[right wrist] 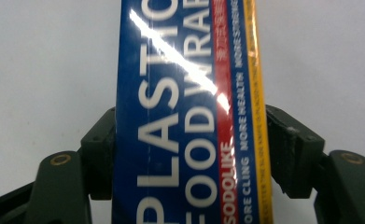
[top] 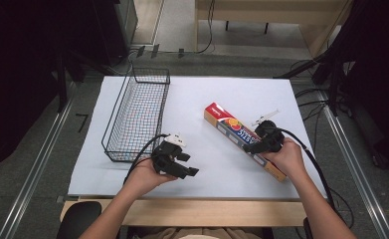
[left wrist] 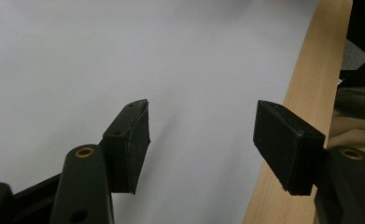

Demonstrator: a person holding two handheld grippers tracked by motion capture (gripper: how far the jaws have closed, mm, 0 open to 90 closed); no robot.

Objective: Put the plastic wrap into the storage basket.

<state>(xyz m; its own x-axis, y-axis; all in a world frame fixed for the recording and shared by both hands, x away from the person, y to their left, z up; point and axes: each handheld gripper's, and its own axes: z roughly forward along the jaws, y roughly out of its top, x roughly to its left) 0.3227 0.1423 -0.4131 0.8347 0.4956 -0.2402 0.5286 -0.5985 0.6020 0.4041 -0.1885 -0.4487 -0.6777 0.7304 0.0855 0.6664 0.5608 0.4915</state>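
From above, the box (top: 242,138) lies diagonally right of the basket (top: 137,114) under the right gripper (top: 255,145); the left gripper (left wrist: 201,149) gapes empty; the right gripper's view shows its jaws straddling the box crosswise, grip uncertain.

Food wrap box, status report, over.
Right hand-held gripper astride blue plastic food wrap box, grip unconfirmed. Left hand-held gripper open, empty. Black wire basket apart, nothing blocking.

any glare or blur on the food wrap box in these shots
Right gripper view: a white glare streak crosses the plastic food wrap box, lettering slightly soft up close. High view: box evenly lit, print small and grainy, dark surroundings. Left gripper view: jaw edges sharp, white table featureless.
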